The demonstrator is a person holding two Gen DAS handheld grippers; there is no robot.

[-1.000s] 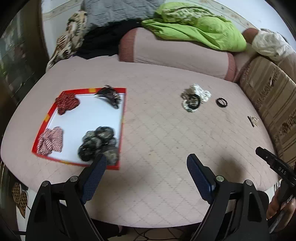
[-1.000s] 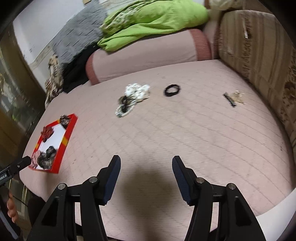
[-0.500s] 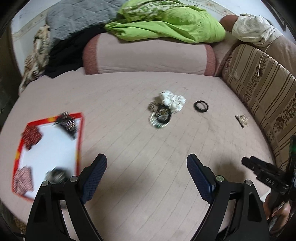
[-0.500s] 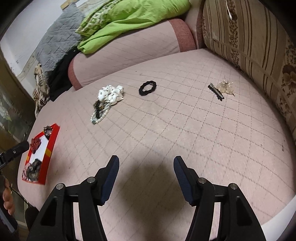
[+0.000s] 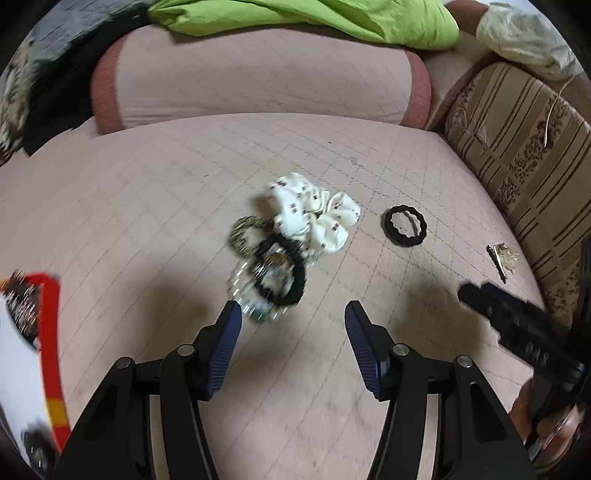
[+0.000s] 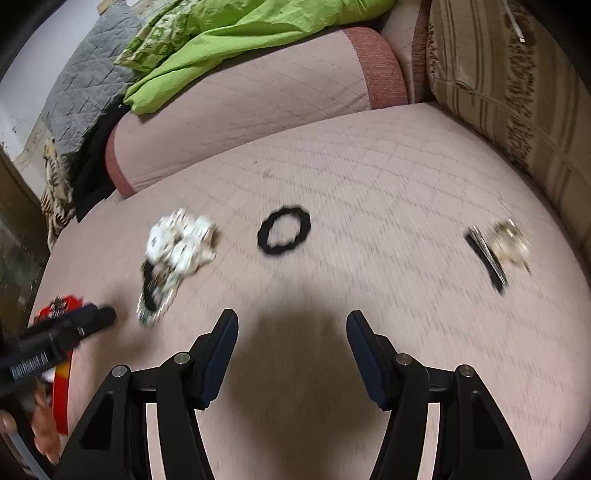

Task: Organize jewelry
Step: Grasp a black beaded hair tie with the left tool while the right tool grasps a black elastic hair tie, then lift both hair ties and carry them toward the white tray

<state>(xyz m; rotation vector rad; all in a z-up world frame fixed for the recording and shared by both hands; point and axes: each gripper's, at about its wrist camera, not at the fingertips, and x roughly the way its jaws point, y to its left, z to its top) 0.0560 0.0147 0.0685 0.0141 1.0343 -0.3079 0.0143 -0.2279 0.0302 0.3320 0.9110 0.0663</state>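
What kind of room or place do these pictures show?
Probably a home living room or bedroom: a pink quilted sofa or bed surface with a matching bolster, a crumpled green blanket and a brown striped cushion.

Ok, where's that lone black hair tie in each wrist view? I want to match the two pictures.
Left wrist view: the lone black hair tie lies right of centre on the pink quilted cover.
Right wrist view: it lies just left of centre, ahead of the open jaws.
Shared landmark: the white scrunchie sits to its left in both views.
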